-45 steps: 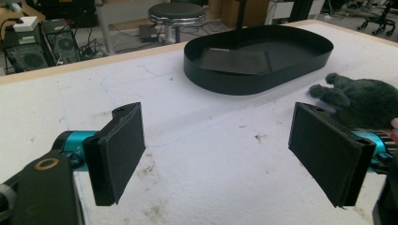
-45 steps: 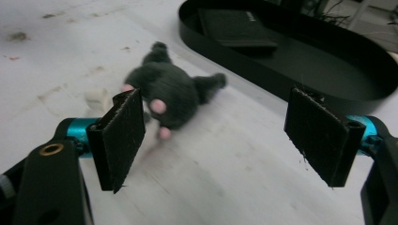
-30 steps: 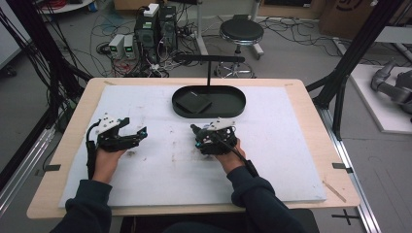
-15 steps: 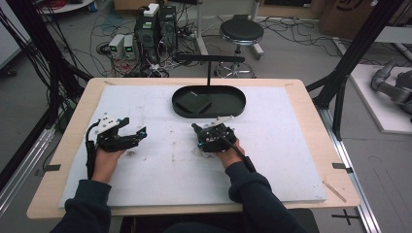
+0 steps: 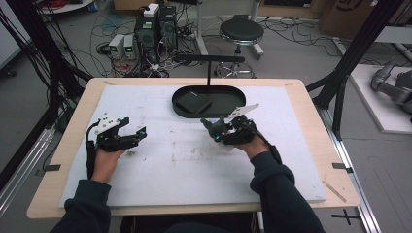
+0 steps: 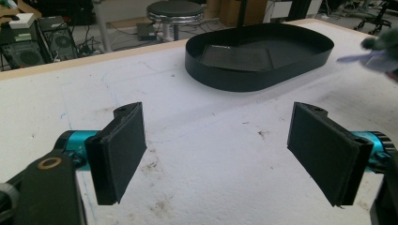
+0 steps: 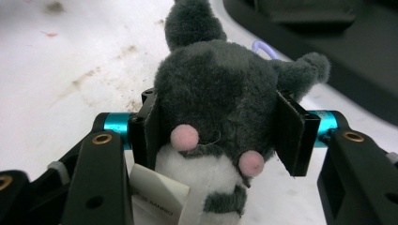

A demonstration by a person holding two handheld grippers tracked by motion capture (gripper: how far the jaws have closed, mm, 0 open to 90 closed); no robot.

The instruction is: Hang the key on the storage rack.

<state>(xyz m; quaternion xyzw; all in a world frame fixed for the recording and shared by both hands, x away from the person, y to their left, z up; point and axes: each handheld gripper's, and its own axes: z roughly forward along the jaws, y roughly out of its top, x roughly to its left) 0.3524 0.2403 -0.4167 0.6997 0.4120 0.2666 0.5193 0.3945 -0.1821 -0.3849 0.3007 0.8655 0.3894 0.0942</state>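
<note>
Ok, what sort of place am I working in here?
Probably a robotics lab or data-recording workspace: a white-topped table inside a black frame, computer towers amid tangled floor cables, and a grey robot arm lying to the right.

A robotics lab or workshop. Far beyond the desk, computer towers and small boxes on a bare grey floor amid tangled cables, beside a round black stool. Black metal frame struts left and right; at far right, a grey robot arm on a white platform.
</note>
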